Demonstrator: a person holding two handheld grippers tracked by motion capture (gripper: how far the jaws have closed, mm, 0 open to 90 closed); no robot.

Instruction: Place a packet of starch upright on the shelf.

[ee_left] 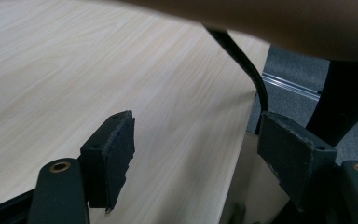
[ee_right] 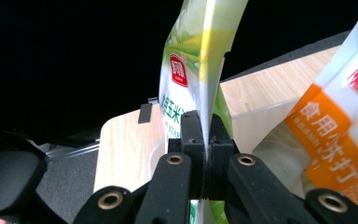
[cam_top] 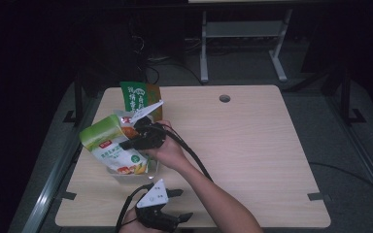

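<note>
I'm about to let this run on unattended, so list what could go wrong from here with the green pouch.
1. The right gripper pinches only a thin edge of the green pouch, so the pouch may slip free or tear.
2. The pouch sits in a clear container beside an orange-and-white packet; lifting it might drag that packet or tip the container.
3. The left gripper hangs open at the table's near edge, so nothing steadies the container.

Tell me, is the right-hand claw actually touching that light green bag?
Touching. In the right gripper view, the right gripper has both black jaws pressed shut on the edge of the light green bag, with no gap between them.
</note>
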